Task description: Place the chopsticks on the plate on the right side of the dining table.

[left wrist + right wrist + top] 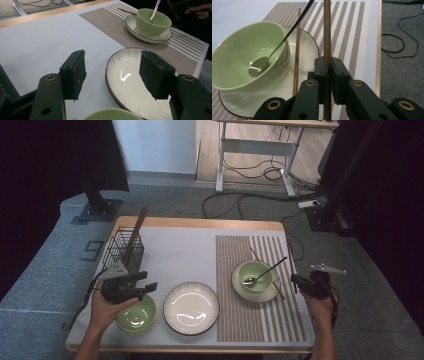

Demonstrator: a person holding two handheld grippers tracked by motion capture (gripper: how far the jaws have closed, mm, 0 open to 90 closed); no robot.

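One chopstick (327, 37) is clamped upright between the right gripper (327, 75) jaws, over the striped placemat (352, 30) near the table's right edge, likely so it can be laid beside its mate (297, 50), which rests on the saucer (304, 50) against the green bowl (244, 52) holding a spoon (262, 63). Left gripper (113, 72) hangs released, grasping nothing, above the white plate (125, 75) at the front edge.

the high view is dim at its dark side edges, with even overhead light on the table (190, 247); glare streaks the white plate (125, 75) and green bowl (244, 50); near jaws look soft, grain mild, shadows faint
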